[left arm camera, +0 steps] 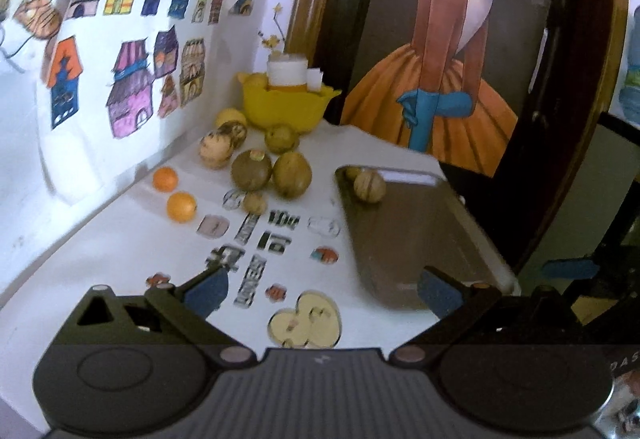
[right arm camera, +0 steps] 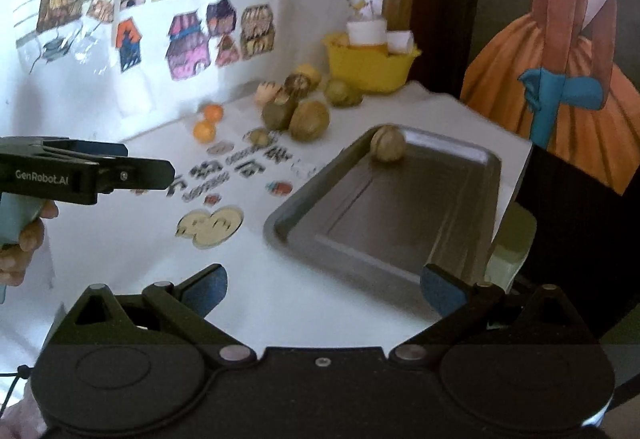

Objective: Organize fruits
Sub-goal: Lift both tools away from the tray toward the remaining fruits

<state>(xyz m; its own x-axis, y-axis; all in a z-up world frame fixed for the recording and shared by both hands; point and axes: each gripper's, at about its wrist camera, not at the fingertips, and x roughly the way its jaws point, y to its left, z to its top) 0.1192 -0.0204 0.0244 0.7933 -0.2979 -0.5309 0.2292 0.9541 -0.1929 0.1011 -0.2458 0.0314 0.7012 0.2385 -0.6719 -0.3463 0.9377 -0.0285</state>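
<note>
A grey metal tray (left arm camera: 424, 239) (right arm camera: 400, 219) lies on the white table, with one brownish-green fruit (left arm camera: 369, 187) (right arm camera: 386, 146) in its far corner. Left of the tray a cluster of brown and green fruits (left arm camera: 272, 171) (right arm camera: 298, 115) and two oranges (left arm camera: 181, 205) (right arm camera: 205, 130) rest on the tabletop. My left gripper (left arm camera: 322, 293) stands open and empty over the table's stickers, well short of the fruits. My right gripper (right arm camera: 324, 289) is wide open with nothing between its fingers, at the tray's near edge. The left gripper (right arm camera: 120, 169) also shows from the side in the right wrist view.
A yellow bowl (left arm camera: 286, 107) (right arm camera: 370, 67) holding a white cup and a fruit stands at the table's back corner. A wall with house drawings (left arm camera: 132, 79) borders the table on the left. A large painting (left arm camera: 460, 51) leans behind the tray. A hand (right arm camera: 20, 247) holds the left gripper.
</note>
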